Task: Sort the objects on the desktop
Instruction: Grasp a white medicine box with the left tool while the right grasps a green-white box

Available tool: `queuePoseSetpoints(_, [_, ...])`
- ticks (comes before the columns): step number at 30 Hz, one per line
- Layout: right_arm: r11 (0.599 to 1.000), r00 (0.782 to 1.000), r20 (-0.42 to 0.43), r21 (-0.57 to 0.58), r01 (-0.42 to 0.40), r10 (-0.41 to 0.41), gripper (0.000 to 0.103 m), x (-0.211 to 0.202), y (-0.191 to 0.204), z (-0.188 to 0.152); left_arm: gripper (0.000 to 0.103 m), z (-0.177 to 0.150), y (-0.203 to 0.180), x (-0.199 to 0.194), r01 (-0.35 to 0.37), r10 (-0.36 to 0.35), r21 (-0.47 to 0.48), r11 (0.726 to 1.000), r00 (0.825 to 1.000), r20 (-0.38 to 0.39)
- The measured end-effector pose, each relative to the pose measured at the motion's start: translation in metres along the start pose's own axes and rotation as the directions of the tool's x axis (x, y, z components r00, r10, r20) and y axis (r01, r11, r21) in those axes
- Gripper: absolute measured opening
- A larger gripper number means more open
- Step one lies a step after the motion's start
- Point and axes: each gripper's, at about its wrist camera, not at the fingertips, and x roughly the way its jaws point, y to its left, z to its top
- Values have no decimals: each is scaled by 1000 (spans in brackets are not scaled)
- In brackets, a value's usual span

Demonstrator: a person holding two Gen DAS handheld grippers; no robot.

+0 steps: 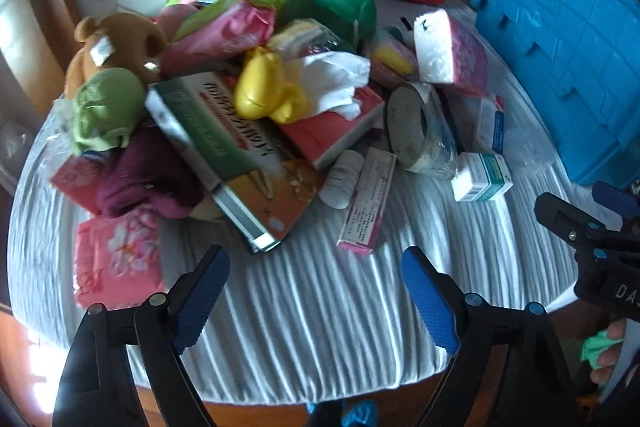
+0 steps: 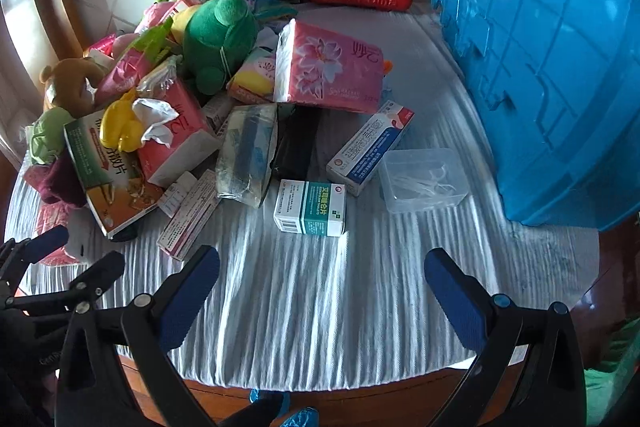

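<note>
Jumbled pile (image 1: 248,99): plush toys, tissue packs, medicine boxes | tools empty

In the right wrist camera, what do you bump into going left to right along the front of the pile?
Pink slim box → white and green medicine box → clear plastic box → blue crate.

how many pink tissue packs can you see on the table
4, perhaps more buried: upright tissue pack mid-table, opened tissue pack under the yellow toy, flat tissue pack at the near left edge, crumpled tissue pack atop the pile.
</note>
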Motion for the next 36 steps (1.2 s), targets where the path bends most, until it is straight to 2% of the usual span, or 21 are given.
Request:
queuePoseSetpoints(3, [1000,999,-53,21,6,-5,103,25,-3,1,88,5,-13,24,2,-1,20,1000,999,-50])
queuePoseSetpoints(6, [999,997,-71,34,7,-4,103,41,-9,5,88,7,-26,37,-18,20,49,999,998,-57])
queuePoseSetpoints(9, [998,996,-90,55,5,0,103,56,-18,10,85,8,-36,43,-12,15,32,999,997,-77])
queuePoseSetpoints(12, [998,995,-104,63,5,2,103,62,-28,13,79,5,-51,44,42,-42,2,999,993,-111])
queuePoseSetpoints(17, [999,993,-111,41,-32,37,103,63,-36,16,79,5,-60,55,-55,58,28,998,995,-81])
queuePoseSetpoints(23, [996,990,-107,16,-88,89,102,77,-21,19,79,18,-50,75,-41,39,-23,999,996,-85])
queuePoseSetpoints(24, [996,990,-106,15,-90,91,100,80,-19,20,80,19,-49,76,-28,23,-46,999,996,-88])
queuePoseSetpoints(25, [996,990,-105,14,-92,93,93,83,-17,21,79,21,-47,77,-15,8,-70,997,996,-93])
queuePoseSetpoints(26, [996,990,-110,12,-92,93,88,87,-15,22,75,21,-46,76,-14,7,-87,996,996,-90])
queuePoseSetpoints(28, [995,988,-125,10,-94,95,79,96,-12,23,67,21,-49,73,-9,4,-70,998,998,-70])
queuePoseSetpoints(29, [995,987,-130,10,-96,96,78,99,-11,23,61,20,-51,71,-3,0,-54,999,998,-61])
queuePoseSetpoints(30, [995,987,-131,13,-96,97,77,100,-11,24,60,20,-53,70,-5,2,-46,999,998,-57])
queuePoseSetpoints(32, [995,987,-129,22,-98,100,77,102,-12,24,61,22,-56,68,-16,13,-42,999,999,-52])
queuePoseSetpoints(36, [995,987,-122,29,-98,101,77,104,-14,28,69,26,-57,68,-19,17,-47,999,999,-46])
